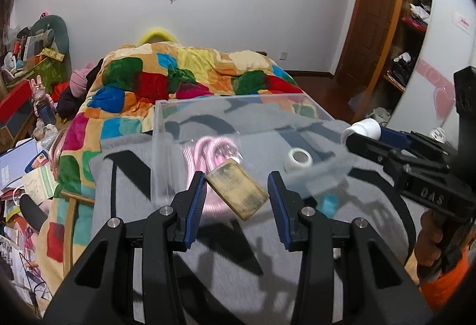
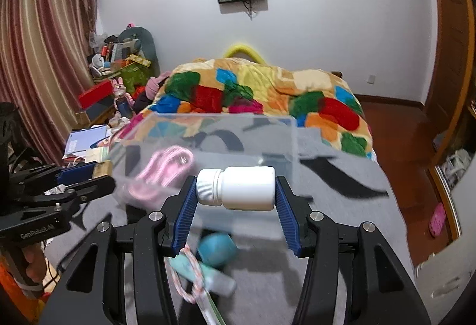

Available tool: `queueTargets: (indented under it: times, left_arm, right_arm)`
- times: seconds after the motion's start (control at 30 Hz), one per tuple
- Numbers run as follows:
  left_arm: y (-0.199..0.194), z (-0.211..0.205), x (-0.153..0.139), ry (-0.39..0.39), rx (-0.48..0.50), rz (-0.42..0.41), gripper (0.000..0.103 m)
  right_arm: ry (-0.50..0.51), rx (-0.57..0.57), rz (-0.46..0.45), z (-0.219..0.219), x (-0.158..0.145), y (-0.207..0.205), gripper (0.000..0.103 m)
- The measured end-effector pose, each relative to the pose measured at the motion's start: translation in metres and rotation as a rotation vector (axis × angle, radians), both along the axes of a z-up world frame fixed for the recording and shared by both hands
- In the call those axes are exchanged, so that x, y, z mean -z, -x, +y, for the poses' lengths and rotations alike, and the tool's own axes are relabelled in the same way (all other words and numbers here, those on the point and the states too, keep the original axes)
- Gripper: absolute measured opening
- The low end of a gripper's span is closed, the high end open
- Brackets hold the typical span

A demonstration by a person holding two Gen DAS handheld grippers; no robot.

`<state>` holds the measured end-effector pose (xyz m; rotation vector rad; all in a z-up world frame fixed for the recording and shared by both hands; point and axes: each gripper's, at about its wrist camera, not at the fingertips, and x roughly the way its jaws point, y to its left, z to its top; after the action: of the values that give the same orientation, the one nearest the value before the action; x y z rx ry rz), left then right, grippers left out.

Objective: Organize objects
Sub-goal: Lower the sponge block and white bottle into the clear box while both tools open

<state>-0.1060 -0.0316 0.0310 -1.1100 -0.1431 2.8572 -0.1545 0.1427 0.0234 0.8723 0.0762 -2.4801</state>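
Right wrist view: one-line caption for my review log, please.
Right tongs clamp a white bottle sideways before the clear box holding a pink cable on the bed.

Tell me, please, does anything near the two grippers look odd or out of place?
Yes. The tan block between the left gripper fingers sits tilted and skewed, apparently touching neither pad, so it may be falling. The white bottle lies sideways, clamped end to end in the right gripper.
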Motion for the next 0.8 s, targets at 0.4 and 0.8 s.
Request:
queueTargets:
  times: [0.4,0.8]
  left_arm:
    - [0.039,-0.019,0.019,-0.021,-0.041,-0.059,0.042]
    - [0.043,-0.017,0.028,-0.003,-0.036,-0.072,0.043]
  right_arm:
    - [-0.05,-0.05,-0.105,-0.05,0.027,0.045,0.048]
    - [-0.098,-0.092,-0.126,-0.059,0.038,0.042,0.05]
